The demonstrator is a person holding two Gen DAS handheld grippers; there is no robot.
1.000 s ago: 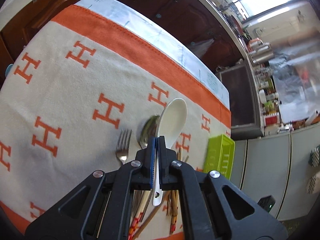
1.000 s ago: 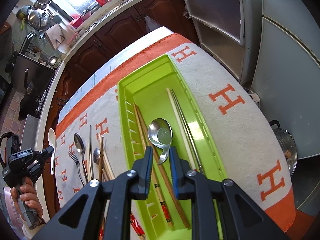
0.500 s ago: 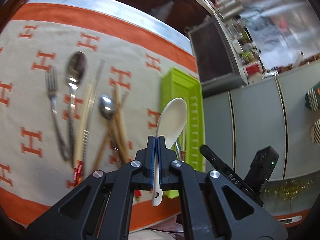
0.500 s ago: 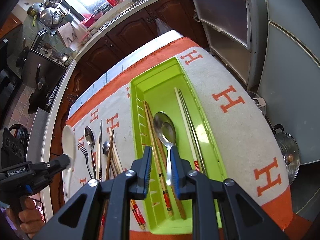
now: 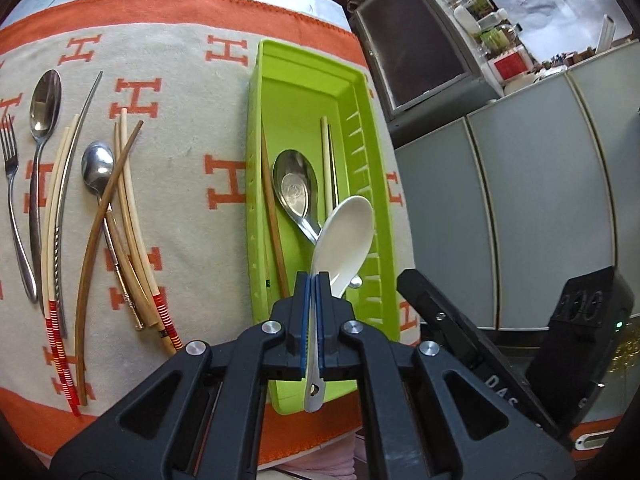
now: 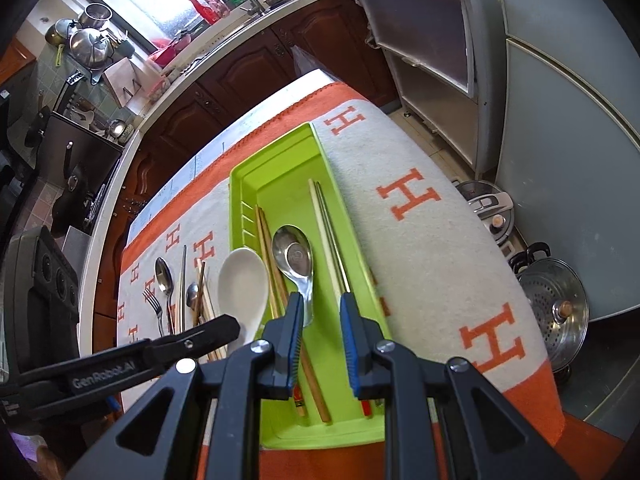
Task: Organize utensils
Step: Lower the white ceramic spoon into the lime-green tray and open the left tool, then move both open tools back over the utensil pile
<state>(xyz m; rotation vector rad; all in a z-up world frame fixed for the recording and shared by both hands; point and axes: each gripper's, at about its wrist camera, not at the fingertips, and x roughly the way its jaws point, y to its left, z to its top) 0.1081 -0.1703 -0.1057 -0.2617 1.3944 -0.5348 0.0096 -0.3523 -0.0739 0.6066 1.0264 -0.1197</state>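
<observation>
Pinching white spoon (image 5: 343,236) (left tongs (image 5: 313,312))

Each fisheye camera looks forward along its own gripper's fingers, down at the green tray (image 5: 312,80) on the orange-bordered cloth (image 5: 180,184). The left view sits close above the tray's near end, facing 12 o'clock; the right view, higher, faces 11 o'clock. Both share the tray (image 6: 280,156).
</observation>
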